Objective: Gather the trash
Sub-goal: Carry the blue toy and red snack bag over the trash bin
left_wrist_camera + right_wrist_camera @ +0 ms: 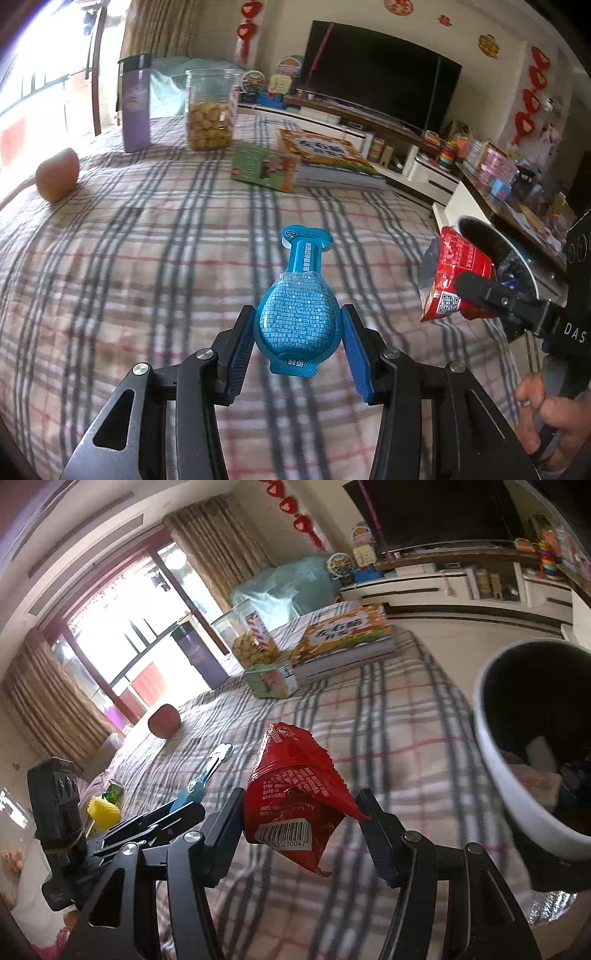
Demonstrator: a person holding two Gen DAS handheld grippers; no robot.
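My left gripper (297,332) is shut on a blue bulb-shaped plastic package (298,306) and holds it above the plaid tablecloth (147,258). The package shows edge-on in the right wrist view (207,775). My right gripper (301,808) is shut on a crumpled red snack wrapper (291,794), held above the cloth just left of a white trash bin (495,775) with rubbish inside. In the left wrist view the wrapper (456,273) hangs in front of the bin (517,258) at the table's right edge.
On the table stand a purple box (135,103), a clear jar of cookies (210,110), a green carton (264,166), a stack of books (325,155) and a brown round fruit (57,173). A yellow object (103,808) lies at the left. A TV cabinet stands beyond.
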